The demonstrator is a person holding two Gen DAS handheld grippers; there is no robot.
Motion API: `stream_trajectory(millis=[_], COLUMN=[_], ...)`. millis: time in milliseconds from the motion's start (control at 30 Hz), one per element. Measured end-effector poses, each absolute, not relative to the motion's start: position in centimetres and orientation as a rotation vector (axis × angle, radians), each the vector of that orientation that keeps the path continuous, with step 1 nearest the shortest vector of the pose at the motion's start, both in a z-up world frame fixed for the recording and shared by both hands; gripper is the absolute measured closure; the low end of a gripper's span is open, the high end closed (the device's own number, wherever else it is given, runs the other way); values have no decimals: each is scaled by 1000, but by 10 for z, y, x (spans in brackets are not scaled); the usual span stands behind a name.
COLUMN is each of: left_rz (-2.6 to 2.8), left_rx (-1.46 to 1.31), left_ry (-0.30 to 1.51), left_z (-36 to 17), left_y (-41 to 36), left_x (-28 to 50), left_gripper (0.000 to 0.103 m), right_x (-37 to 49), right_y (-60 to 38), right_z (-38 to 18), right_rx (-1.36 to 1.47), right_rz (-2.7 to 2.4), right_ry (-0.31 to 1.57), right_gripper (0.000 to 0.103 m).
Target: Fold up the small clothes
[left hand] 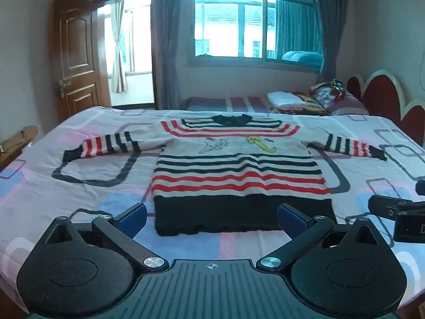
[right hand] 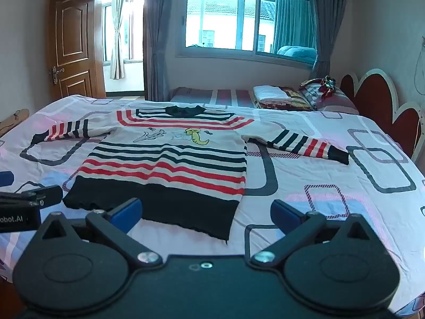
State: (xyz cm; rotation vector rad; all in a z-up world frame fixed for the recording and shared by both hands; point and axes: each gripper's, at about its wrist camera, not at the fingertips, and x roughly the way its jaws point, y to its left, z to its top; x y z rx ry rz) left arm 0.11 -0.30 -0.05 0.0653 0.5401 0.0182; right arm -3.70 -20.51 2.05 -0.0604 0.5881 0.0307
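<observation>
While the small knitted sweater with red, black and cream stripes (left hand: pixel 239 170) lies flat, sleeves spread, on the pink patterned bedsheet (left hand: pixel 79 196), unfolded, the left gripper (left hand: pixel 211 216) and right gripper (right hand: pixel 205 212) hover at its hem, jaws released, empty.

bed (left hand: pixel 79 196) with a patterned sheet; a striped sweater (left hand: pixel 239 175) lies flat on it, sleeves spread

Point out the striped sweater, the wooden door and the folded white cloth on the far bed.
striped sweater (left hand: pixel 239 167), left wrist view, on the chest stripes.
wooden door (right hand: pixel 71 45), right wrist view, on its upper panel.
folded white cloth (right hand: pixel 269 93), right wrist view, on its top face.
</observation>
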Motion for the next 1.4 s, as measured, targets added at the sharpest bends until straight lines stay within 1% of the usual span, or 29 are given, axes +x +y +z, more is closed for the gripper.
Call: stream_trajectory(millis=[367, 1400], left_rz=[7, -15], left_rx=[25, 18], left_ry=[531, 525], left_z=[11, 8], left_y=[-11, -7], left_x=[-8, -5], left_gripper=[0, 0], right_x=[-45, -43], right_y=[-210, -205], right_z=[22, 24], right_rx=[-57, -55], right_rz=[19, 14], right_ry=[570, 561], right_gripper=[1, 1])
